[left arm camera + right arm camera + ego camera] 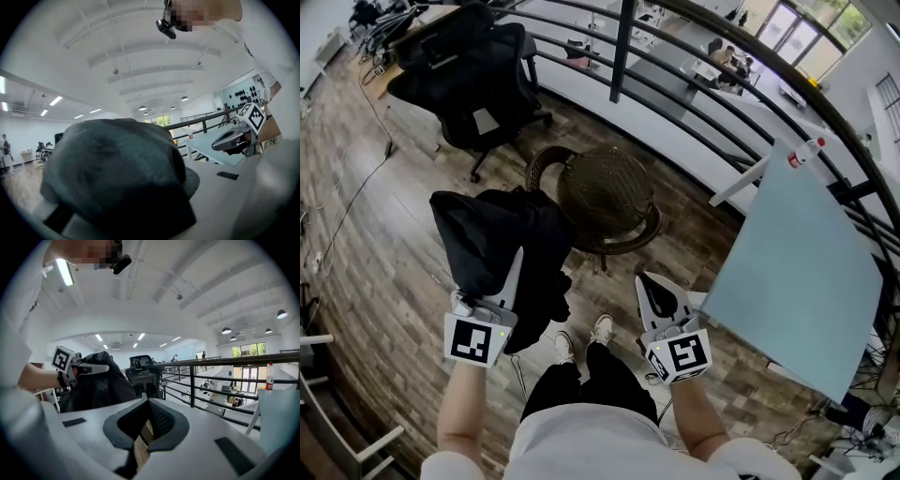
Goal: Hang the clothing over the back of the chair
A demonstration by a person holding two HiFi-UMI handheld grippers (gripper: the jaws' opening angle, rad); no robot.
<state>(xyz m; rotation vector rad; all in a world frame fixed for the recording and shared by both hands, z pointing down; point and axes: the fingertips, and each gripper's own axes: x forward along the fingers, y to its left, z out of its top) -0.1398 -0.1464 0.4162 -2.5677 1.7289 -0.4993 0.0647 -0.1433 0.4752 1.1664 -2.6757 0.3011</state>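
Left gripper (516, 264) is clamped tight on the black, crumpled fabric garment (483, 234), with the cloth bunched right up over the jaws and filling the left gripper view. The garment hangs in the air just left of the round, dark woven-wicker chair (605, 192), and its right edge sits close to the chair's rim. From the head view I can't say whether cloth and wicker actually touch.

Right gripper (645, 283) sits on the near side of that wicker chair, a little to its right. Its jaws are drawn together with only a sliver of wooden floor showing between them, and it carries nothing.

Beyond the wicker chair, up and to the left, stands a black mesh office chair on castors (473, 70). To the wicker chair's right is a pale blue tabletop (797, 272).
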